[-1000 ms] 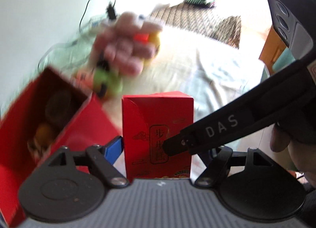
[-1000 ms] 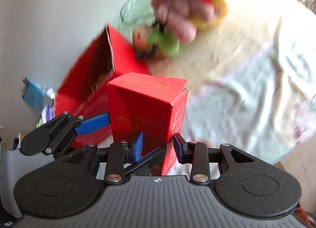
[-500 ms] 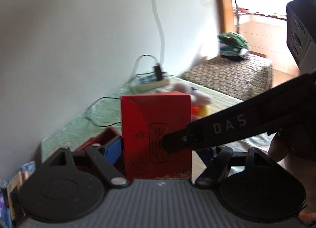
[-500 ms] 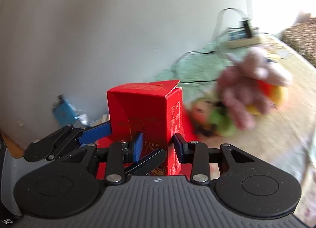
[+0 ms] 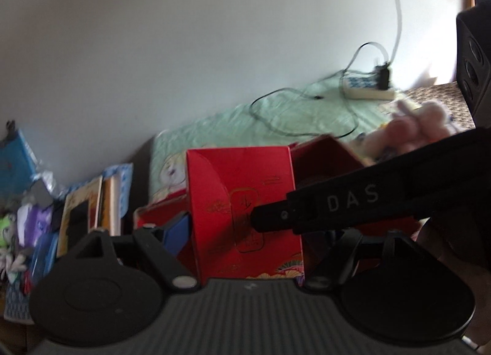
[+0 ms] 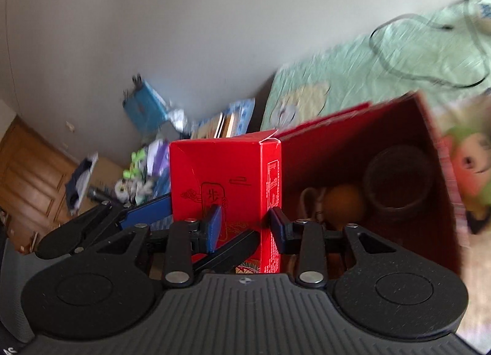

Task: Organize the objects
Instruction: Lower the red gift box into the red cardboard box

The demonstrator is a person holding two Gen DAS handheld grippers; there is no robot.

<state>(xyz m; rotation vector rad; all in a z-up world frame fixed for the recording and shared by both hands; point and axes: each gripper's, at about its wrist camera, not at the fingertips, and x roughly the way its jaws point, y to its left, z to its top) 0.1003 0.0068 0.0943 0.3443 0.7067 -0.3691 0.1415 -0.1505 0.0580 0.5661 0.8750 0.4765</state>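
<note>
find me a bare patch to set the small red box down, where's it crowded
Free: the green sheet between the wall and the open red box, crossed only by a black cable. Crowded: the open box's floor holds a dark ring and a brown pot; books and clutter fill the floor beside the bed.

Green-sheeted bed (image 5: 294, 121) under power strip (image 5: 366, 91)
</note>
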